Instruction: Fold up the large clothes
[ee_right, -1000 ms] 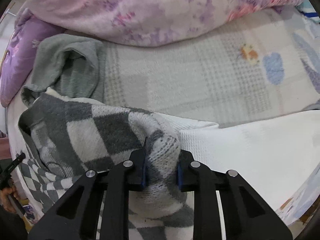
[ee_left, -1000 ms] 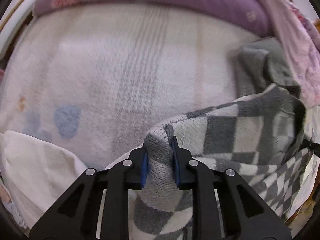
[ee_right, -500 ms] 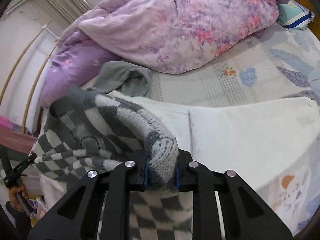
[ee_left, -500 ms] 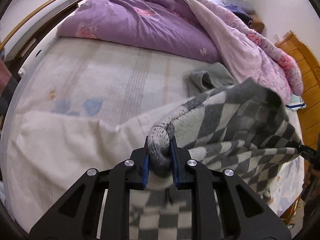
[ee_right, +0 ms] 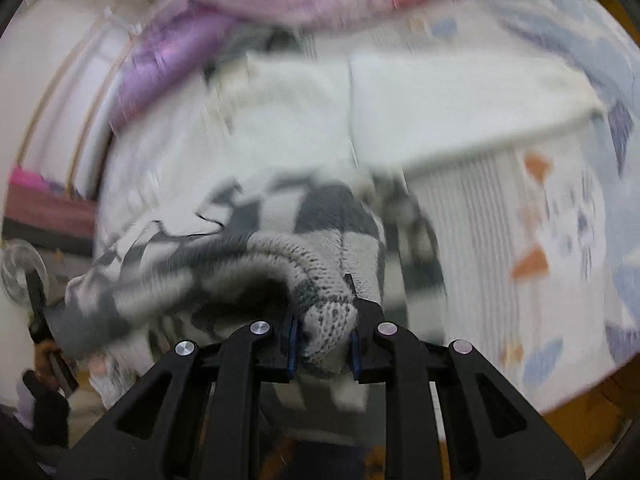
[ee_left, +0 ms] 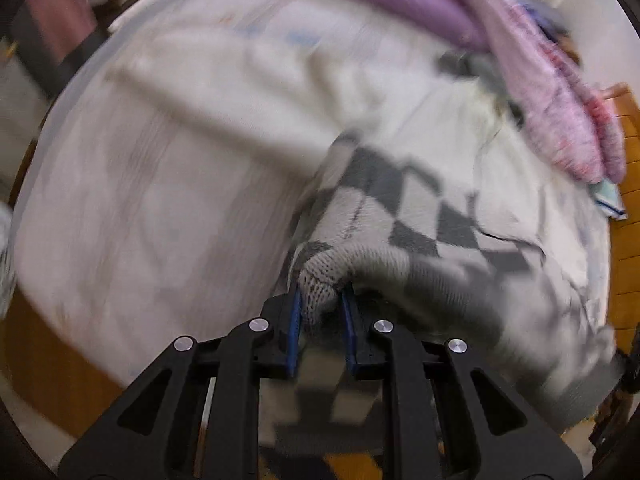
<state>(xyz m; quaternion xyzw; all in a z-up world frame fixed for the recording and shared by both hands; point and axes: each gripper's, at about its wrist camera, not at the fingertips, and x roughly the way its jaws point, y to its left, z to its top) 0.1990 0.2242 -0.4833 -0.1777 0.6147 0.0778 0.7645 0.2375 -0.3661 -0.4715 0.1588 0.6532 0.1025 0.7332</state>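
Observation:
A grey-and-white checkered knit sweater (ee_left: 404, 208) hangs between my two grippers above the bed. My left gripper (ee_left: 320, 300) is shut on one bunched knit edge of it. My right gripper (ee_right: 324, 332) is shut on another bunched edge of the same sweater (ee_right: 280, 256). The cloth sags between them and trails down toward the bed's near edge. Both views are blurred by motion.
A white blanket (ee_left: 224, 92) lies across the patterned bedsheet (ee_right: 520, 216). A purple and pink quilt (ee_left: 532, 64) is heaped along the far side, with a grey garment (ee_left: 468, 66) beside it. Wooden furniture (ee_left: 628, 160) stands at the right. A bed rail (ee_right: 80, 92) runs at the left.
Both grippers have lifted and pulled back from the bed with the sweater. The bed now looks farther below, and its near edge and the floor show.

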